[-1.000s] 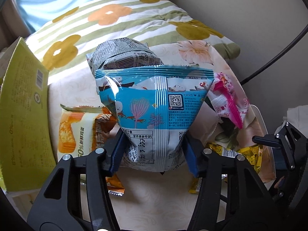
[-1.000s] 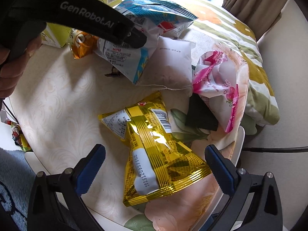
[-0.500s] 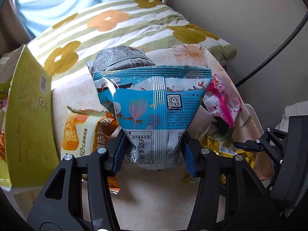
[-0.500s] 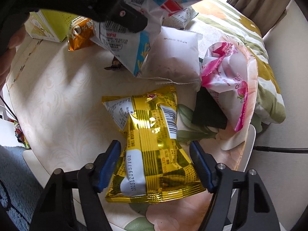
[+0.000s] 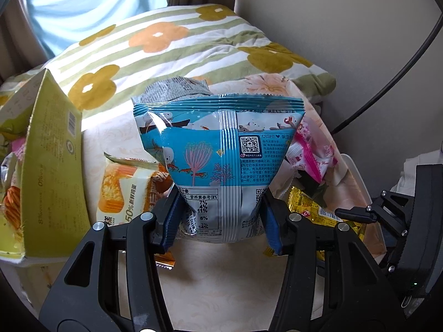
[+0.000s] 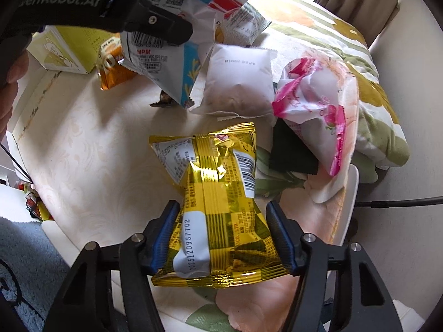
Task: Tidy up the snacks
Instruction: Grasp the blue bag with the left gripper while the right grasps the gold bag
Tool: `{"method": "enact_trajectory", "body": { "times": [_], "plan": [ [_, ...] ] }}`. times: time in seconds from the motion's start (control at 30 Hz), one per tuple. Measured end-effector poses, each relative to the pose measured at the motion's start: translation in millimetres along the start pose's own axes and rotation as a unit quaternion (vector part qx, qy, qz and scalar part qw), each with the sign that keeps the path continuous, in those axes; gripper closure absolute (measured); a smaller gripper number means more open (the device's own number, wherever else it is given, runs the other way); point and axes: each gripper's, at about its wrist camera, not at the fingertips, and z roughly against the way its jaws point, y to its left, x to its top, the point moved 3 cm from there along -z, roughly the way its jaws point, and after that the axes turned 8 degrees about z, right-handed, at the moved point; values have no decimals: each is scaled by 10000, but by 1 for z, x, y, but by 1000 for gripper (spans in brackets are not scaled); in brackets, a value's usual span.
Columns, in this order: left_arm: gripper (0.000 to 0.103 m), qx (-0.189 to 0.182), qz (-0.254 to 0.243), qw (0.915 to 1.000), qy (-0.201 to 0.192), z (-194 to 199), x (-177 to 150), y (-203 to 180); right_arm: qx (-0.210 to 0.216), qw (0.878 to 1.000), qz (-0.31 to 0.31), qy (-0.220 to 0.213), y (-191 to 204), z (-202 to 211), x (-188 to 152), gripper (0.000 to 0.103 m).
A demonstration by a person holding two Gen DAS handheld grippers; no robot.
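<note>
My left gripper point(image 5: 221, 213) is shut on the lower part of a blue snack bag point(image 5: 218, 144) and holds it upright, lifted off the table. In the right wrist view the same blue bag point(image 6: 171, 63) hangs at the upper left. A shiny yellow snack bag point(image 6: 218, 193) lies on the cream tablecloth point(image 6: 91, 152). My right gripper point(image 6: 224, 221) is closing on its near half, and both blue pads point(image 6: 169, 227) touch its sides and pinch it. A corner of the yellow bag point(image 5: 310, 210) shows at the lower right of the left wrist view.
An open green carton point(image 5: 47, 166) stands at the left, an orange cake packet point(image 5: 121, 191) beside it. A white packet point(image 6: 238, 80), a pink-and-white packet point(image 6: 313, 105) and a dark packet point(image 6: 290, 152) lie beyond the yellow bag. A flowered striped cushion point(image 5: 166, 44) lies behind.
The right jaws came in from wide open until they pinch the yellow bag. The left gripper rose a little with the blue bag.
</note>
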Motion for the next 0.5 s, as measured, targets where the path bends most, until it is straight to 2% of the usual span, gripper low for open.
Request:
{"method": "enact_trajectory", "body": {
  "times": [0.27, 0.5],
  "plan": [
    [55, -23, 235, 9986, -463, 48, 8, -2, -60, 9988, -165, -466, -6, 41, 7, 44],
    [55, 143, 621, 9920, -1094, 110, 18, 10, -104, 9937, -319, -1071, -15, 90, 34, 44]
  ]
}}
